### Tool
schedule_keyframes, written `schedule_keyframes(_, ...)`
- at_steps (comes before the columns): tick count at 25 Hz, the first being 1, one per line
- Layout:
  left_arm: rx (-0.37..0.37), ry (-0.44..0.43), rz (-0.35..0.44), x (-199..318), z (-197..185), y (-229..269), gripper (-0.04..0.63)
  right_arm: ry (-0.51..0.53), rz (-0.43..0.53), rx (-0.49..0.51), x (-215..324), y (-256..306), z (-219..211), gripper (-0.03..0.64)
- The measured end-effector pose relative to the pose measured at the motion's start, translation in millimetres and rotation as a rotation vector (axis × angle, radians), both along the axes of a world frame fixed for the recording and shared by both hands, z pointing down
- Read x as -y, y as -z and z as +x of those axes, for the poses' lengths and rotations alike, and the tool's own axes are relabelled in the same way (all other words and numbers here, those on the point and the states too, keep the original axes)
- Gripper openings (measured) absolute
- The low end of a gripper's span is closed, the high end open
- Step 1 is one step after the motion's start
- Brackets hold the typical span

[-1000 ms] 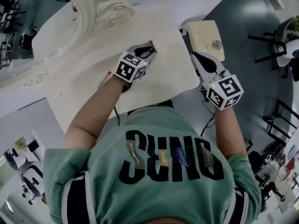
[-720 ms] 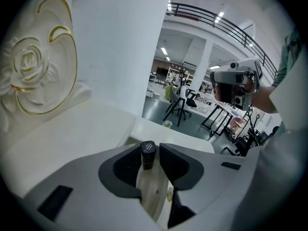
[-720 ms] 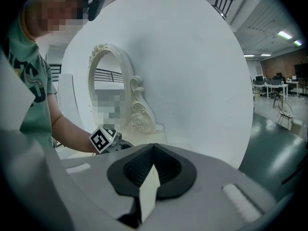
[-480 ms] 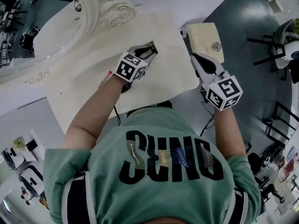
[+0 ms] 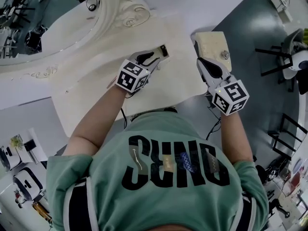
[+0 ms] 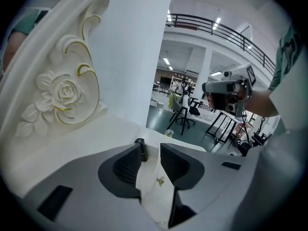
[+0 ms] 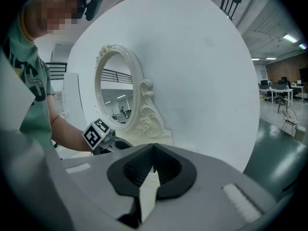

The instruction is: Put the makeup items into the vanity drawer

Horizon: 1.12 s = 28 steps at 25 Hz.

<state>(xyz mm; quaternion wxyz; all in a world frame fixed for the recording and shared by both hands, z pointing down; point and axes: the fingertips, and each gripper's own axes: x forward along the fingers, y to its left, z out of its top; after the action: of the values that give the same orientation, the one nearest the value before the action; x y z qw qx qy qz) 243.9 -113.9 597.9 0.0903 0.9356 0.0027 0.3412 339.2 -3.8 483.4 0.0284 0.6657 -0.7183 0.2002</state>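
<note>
Locate the small black cylindrical makeup item (image 6: 141, 149) on the white tabletop (image 5: 168, 81), standing upright with its long axis vertical, just beyond the tip of one jaw of the left claw (image 6: 150, 147). Read the left claw as apart, just opened wider, with only bare tabletop between the jaws. Read the right claw (image 7: 153, 160) as pressed together on nothing, near the cream drawer (image 5: 210, 41) with a metal knob.

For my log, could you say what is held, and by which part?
Nothing is held. The left gripper has just been opening its jaws, nothing between them; the right gripper is shut, empty.
</note>
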Motion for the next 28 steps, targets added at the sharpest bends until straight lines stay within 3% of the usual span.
schedule_keyframes(4, -0.077, 0.055, -0.020, 4, -39, 35, 0.120, 0.023, 0.004, 0.007, 7, 12, -26, 0.009)
schedule_keyframes(9, -0.221, 0.211, -0.036, 38, -99, 88, 0.118, 0.109, 0.044, -0.008, 42, 33, -57, 0.009)
schedule_keyframes(22, -0.535, 0.562, 0.097, 117, -294, 203, 0.012, 0.368, 0.135, -0.040, 153, 100, -176, 0.009)
schedule_keyframes(24, -0.565, 0.617, 0.113, 122, -319, 210, 0.005, 0.415, 0.147, -0.034, 168, 108, -192, 0.009)
schedule_keyframes(28, -0.555, 0.688, 0.107, 128, -357, 206, 0.005, 0.435, 0.142, 0.007, 181, 111, -218, 0.009)
